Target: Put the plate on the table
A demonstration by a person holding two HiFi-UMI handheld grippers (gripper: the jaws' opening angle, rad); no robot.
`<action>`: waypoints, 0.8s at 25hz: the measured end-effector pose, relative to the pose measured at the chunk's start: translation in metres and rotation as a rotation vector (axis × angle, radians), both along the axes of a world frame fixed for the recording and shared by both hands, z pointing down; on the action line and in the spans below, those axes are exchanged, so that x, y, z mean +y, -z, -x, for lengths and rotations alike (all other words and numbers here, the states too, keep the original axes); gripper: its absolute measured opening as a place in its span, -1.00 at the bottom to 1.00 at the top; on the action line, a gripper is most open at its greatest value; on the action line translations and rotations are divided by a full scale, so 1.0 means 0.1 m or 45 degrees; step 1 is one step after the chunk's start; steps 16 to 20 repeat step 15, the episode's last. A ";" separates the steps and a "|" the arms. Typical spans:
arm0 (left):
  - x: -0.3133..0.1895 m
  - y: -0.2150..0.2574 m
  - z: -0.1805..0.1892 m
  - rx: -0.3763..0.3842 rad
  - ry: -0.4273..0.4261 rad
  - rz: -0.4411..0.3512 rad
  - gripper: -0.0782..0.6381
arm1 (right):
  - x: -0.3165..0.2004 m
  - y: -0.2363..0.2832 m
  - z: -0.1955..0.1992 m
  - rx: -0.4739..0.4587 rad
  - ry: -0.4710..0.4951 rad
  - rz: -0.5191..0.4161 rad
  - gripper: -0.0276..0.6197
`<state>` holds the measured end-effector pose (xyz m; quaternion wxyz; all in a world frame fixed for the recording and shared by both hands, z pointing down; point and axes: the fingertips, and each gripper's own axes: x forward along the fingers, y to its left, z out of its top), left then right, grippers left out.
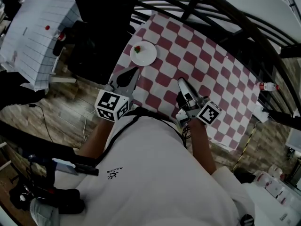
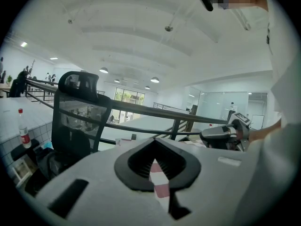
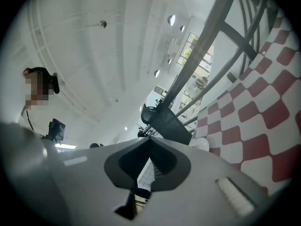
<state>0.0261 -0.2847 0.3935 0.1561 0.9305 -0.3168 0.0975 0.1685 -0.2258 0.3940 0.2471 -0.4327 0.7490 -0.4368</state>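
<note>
A white plate [image 1: 143,53] with a small red item on it sits on the red-and-white checkered tablecloth [image 1: 197,65], near the table's far left corner. My left gripper [image 1: 135,69] hovers just short of the plate at the table's near edge, jaws shut and empty. Over the cloth to its right, my right gripper [image 1: 180,81] is likewise shut with nothing in it. In the right gripper view the plate [image 3: 201,144] shows as a small white oval beyond the closed jaw tips [image 3: 149,138]. The left gripper view has closed jaws [image 2: 155,140] pointing up toward the railing.
A black office chair [image 1: 101,32] stands just left of the table beside the plate. Black railing bars [image 1: 225,13] run along the table's far side. A water bottle [image 1: 268,86] lies at the table's right end. A white tiled surface [image 1: 33,36] is at far left.
</note>
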 end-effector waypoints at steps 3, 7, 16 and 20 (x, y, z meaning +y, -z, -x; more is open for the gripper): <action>0.00 0.03 0.02 0.003 0.003 -0.005 -0.78 | 0.00 0.02 0.01 0.019 0.004 -0.006 -0.90; -0.03 0.04 0.06 0.004 0.007 -0.008 -0.78 | -0.02 0.04 0.02 0.069 0.007 -0.019 -0.90; -0.10 0.01 0.02 0.005 0.001 -0.003 -0.78 | -0.09 0.01 0.01 0.094 0.008 -0.017 -0.90; -0.10 0.01 0.02 0.005 0.001 -0.003 -0.78 | -0.09 0.01 0.01 0.094 0.008 -0.017 -0.90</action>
